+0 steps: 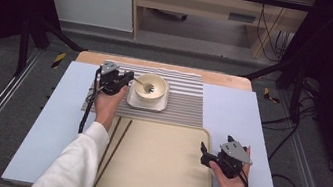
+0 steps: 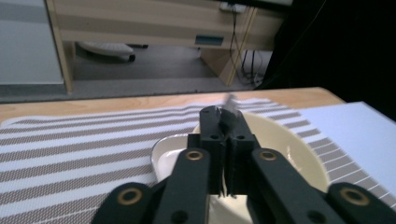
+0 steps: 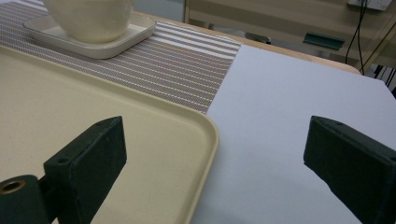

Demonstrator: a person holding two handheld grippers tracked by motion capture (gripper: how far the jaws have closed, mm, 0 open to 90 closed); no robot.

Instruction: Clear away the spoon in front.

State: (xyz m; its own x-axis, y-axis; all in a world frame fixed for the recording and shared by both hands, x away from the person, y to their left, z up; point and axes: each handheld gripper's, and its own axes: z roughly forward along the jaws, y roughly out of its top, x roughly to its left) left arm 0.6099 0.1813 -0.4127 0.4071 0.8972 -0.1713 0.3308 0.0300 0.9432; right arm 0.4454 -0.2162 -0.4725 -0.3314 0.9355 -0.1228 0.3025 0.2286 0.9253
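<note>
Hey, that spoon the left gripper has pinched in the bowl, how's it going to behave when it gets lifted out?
The spoon looks like thin metal, so probably stiff and light. The left gripper clamps only its narrow handle end, so it may pivot or slip between the pads. Its head rests inside the bowl, and could scrape the wall and nudge the bowl on its plate.

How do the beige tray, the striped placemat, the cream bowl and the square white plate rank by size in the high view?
1. Beige rectangular tray
2. Striped woven placemat
3. Square white plate
4. Round cream bowl
</note>
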